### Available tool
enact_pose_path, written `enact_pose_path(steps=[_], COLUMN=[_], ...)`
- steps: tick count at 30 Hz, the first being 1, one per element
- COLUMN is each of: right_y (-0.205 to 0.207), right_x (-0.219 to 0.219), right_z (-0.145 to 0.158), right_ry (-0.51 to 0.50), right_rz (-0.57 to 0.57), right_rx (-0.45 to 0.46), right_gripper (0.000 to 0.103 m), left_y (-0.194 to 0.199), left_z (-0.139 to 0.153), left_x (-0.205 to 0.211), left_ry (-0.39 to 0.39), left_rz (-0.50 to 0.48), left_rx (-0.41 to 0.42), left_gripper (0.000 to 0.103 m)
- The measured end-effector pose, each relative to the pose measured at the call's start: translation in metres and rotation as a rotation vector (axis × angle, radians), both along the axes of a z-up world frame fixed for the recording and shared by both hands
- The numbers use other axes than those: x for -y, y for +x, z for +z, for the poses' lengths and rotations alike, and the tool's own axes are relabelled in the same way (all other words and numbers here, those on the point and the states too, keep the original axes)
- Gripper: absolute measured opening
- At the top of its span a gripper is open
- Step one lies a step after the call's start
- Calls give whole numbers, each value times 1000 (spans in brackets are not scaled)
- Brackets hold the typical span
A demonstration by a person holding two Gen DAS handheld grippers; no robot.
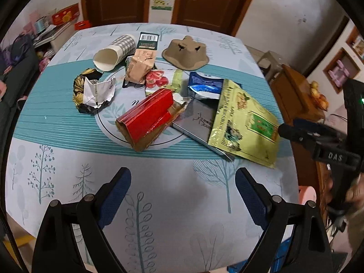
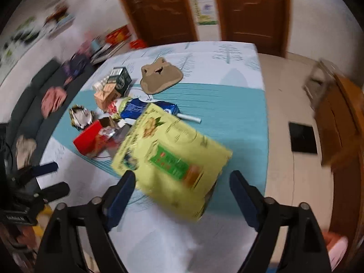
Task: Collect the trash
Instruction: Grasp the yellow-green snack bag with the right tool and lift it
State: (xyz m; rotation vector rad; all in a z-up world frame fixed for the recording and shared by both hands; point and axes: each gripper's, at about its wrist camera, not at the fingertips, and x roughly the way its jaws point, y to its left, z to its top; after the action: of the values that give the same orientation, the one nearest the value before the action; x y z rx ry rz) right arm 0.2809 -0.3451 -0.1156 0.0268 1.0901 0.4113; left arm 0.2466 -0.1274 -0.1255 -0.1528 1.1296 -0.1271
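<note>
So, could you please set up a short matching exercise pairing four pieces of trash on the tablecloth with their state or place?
Things:
1. grey checked paper cup
2. brown moulded pulp tray
3. yellow-green foil pouch
4. red foil-covered carton

States or places:
A. partly covering a flat grey box, nearest the right gripper
B. upside down, at the far side
C. lying on its side, mouth open
D. crushed, on the white circle of the cloth

Pairs: 1-C, 2-B, 3-A, 4-D
</note>
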Motion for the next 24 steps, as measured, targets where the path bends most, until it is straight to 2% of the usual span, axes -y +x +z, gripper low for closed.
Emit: enact_pose_path(steps=[5,10,16,20,22,24], right_y=[36,55,49,37,33,30], right_x=[4,2,-2,-6,-6,-7], right_z=[-20,-38,-50,-49,-48,-46], right_ry=[17,22,54,16,9,13], right_rz=[164,271,363,385,367,354], right_rx=[-55,-107,-133,-82,-74,-67], right_gripper=[87,87,88,87,81,52], left_y=[11,20,24,24,26,25], left_z=[-13,-22,-25,-25,-25,-24], left_x=[3,8,11,11,10,9], left_ry=[22,28,35,35,35,34], left_rz=[43,71,81,92,100,107], left_rx=[-27,-48,-53,-58,-61,-61], left_gripper=[92,92,92,92,92,92])
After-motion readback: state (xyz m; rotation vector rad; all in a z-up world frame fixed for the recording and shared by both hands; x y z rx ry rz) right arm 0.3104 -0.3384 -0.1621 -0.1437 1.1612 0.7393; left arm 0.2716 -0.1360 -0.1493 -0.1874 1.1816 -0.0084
